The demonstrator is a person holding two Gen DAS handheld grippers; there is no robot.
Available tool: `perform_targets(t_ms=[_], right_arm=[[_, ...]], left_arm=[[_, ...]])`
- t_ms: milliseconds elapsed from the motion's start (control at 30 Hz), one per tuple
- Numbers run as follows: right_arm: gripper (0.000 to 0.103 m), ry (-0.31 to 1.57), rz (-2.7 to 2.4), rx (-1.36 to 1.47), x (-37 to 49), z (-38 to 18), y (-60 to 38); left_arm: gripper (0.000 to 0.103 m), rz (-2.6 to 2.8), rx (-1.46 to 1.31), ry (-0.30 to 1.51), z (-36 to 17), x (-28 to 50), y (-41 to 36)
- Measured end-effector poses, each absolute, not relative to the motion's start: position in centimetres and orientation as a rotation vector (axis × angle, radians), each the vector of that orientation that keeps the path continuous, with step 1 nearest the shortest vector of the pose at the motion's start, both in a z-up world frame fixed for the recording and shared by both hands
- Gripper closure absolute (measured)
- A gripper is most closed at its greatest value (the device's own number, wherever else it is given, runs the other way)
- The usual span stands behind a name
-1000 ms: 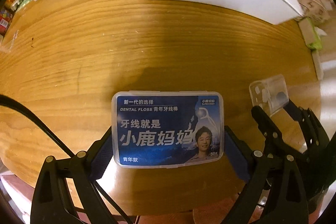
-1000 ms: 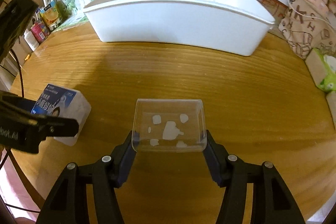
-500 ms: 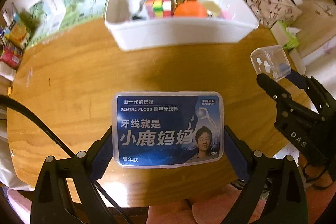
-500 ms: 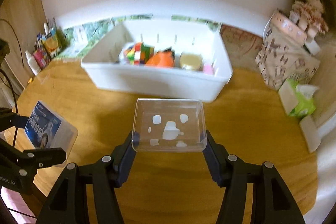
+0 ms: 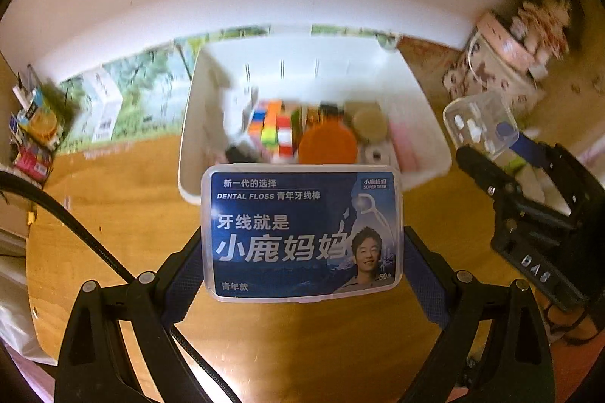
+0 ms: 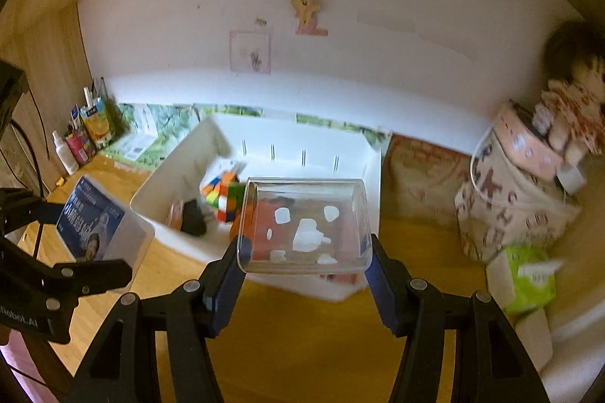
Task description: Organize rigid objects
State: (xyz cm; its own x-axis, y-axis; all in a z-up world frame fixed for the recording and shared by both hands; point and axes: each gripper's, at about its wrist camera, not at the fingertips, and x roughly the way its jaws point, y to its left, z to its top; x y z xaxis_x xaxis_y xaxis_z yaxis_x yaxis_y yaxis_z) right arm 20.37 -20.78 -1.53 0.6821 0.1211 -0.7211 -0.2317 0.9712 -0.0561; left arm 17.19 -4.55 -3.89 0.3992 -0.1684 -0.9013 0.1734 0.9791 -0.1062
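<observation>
Left wrist view. My left gripper [image 5: 302,251] is clenched on the dental floss box [image 5: 302,233], its blue pads pressing the two short ends. The box is held in the air above the wooden table [image 5: 113,214], its far edge overlapping the near wall of the white bin [image 5: 189,146]. Its long axis runs left to right, across the fingers; the printed label faces the camera and reads upright. At right, my right gripper [image 5: 487,142] carries the clear plastic case [image 5: 480,127] at about the same height. The bin already holds a colour cube [image 5: 272,130] and an orange lid [image 5: 328,143], among other things too blurred to name.

Right wrist view. My right gripper [image 6: 304,251] is clenched on the clear plastic case [image 6: 304,225], gripped at its two sides, long axis again across the fingers, held above the near right part of the white bin [image 6: 151,206]. The dental floss box [image 6: 94,221] appears at left, tilted.

Risks, as I judge them: the case is smooth and gripped only near its rear edge, so it may pivot or slip out; either item, released too early, could strike the bin's rim and fall onto the table; the two grippers, converging on one bin, may collide.
</observation>
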Motion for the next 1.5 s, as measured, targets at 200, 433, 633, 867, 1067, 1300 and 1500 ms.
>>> perform_targets(t_ms=[200,433,633,867,1067,1300,1500], right_arm=[[0.042,0.764,0.251,-0.119,23.3,-2.4,-21.9],[0.042,0.773,0.299,-0.097,25.7,-4.7,-22.4],[0.042,0.770,0.318,-0.047,27.0,-6.2,-22.9],[0.037,0.805,0.337,-0.009,28.1,-7.4,-22.8],[0.023,0.804,0.319,0.037,27.5,-6.7,-23.3],[0.021,0.819,0.280,0.118,25.4,-4.7,-23.7],[0.014,0.848,0.238,0.192,22.0,-2.6,-23.2]], left_arm=[[0.008,-0.180,-0.037,1.082,-3.0,20.4,-5.3],[0.008,-0.128,-0.094,1.025,-3.5,23.0,-5.1],[0.008,-0.083,-0.143,0.997,-4.5,24.5,-4.5],[0.007,-0.019,-0.203,0.931,-4.9,25.3,-3.2],[0.004,-0.010,-0.231,0.869,-4.2,25.1,-2.5],[0.003,-0.030,-0.257,0.839,-3.1,23.1,-1.8],[0.002,-0.042,-0.265,0.825,-1.8,19.2,-0.3]])
